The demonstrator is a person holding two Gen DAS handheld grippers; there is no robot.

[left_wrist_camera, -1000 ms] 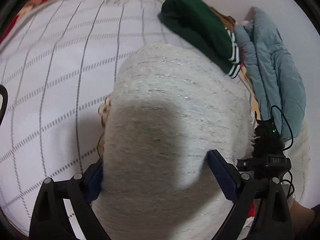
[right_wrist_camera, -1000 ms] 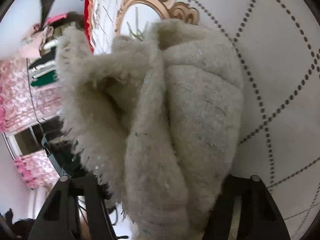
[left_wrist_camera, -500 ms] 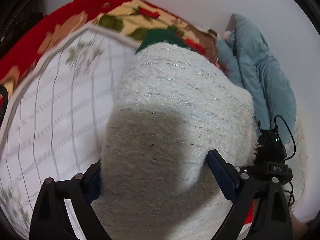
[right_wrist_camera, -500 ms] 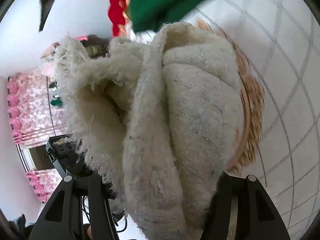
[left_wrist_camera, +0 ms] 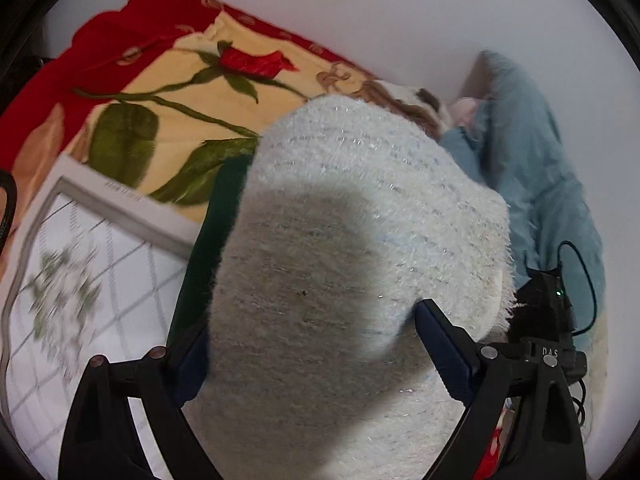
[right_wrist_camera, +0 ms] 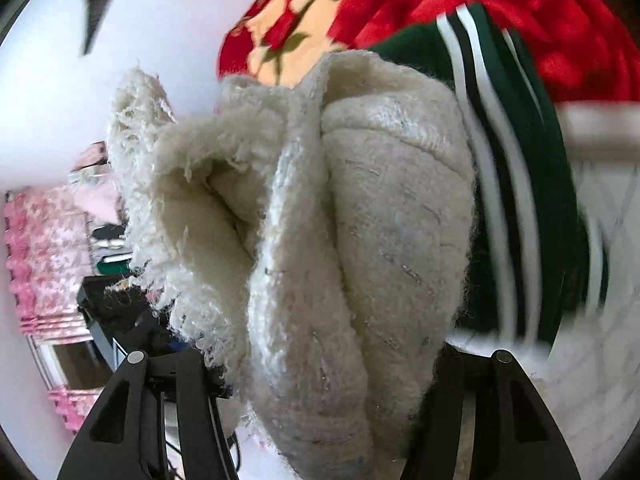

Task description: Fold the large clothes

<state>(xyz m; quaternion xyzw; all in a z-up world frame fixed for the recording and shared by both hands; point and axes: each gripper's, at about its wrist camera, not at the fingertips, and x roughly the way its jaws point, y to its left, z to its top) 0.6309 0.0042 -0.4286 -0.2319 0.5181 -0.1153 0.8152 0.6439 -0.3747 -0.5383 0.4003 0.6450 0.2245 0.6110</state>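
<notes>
Swung from the checked sheet (left_wrist_camera: 92, 280) toward the rose blanket (left_wrist_camera: 168, 92), carrying the folded cream sweater (left_wrist_camera: 352, 240); left gripper (left_wrist_camera: 312, 356) and right gripper (right_wrist_camera: 320, 380) both clamped on it. Next: lowering beside the green striped garment (right_wrist_camera: 508, 184), then releasing.

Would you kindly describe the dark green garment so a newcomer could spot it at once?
Start at the red rose-patterned blanket. Lying at its edge, just behind the fluffy cream knitted sweater, is the dark green garment. Only it carries white stripes, unlike the grey-blue clothing by the wall.
</notes>
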